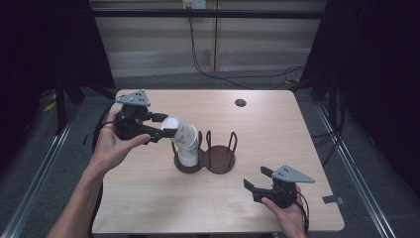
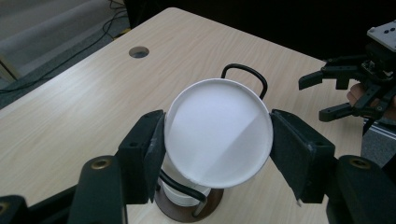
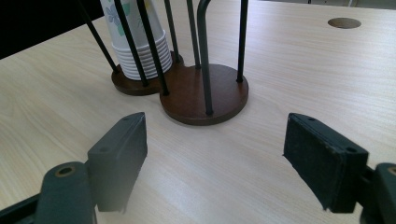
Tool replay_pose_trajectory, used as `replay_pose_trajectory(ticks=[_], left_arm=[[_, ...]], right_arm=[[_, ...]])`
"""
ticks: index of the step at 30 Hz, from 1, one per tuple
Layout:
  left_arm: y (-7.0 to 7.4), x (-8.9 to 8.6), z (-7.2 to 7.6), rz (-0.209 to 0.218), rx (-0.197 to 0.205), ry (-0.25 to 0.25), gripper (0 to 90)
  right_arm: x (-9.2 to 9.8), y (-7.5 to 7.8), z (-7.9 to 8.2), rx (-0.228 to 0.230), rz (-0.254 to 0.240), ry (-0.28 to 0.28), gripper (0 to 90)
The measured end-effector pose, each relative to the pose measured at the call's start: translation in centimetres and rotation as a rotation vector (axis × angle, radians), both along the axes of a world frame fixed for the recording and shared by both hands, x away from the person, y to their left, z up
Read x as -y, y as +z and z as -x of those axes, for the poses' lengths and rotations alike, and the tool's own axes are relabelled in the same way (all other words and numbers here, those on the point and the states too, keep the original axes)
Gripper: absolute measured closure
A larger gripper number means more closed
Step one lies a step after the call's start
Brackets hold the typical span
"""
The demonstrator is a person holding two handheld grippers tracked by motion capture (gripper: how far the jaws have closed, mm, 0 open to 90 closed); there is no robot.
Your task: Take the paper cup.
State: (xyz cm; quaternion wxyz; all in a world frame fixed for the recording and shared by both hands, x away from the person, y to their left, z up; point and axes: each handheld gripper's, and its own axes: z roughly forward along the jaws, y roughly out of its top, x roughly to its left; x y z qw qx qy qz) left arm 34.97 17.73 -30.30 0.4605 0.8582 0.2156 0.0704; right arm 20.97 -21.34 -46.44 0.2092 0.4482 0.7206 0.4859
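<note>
Gripping white floral paper cup [image 2: 218, 133] tilted over stack, left tool [image 2: 217, 149], right tool [image 3: 229, 154] open.

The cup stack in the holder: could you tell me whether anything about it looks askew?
Yes. The top cup leans left off the stack, tilted rather than nested straight, because the left hand-held gripper clamps its rim. The holder stands flat; nothing is spilled.
</note>
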Motion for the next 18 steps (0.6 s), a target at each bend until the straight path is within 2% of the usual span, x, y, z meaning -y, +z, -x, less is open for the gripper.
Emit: replay_pose_trajectory(ticks=[9,16,18], left_arm=[[-0.4,-0.6,1.3,0.037,0.007,-0.022,37.6],[-0.8,-1.0,2.5,0.058,0.020,-0.051,37.6],[-1.1,-1.0,2.7,0.072,0.010,-0.064,37.6]], right_arm=[[-0.1,0.0,0.0,0.004,-0.010,0.009,20.6],[-0.4,0.2,0.1,0.006,-0.020,0.042,16.9],[-0.6,0.4,0.1,0.011,-0.023,0.059,16.6]])
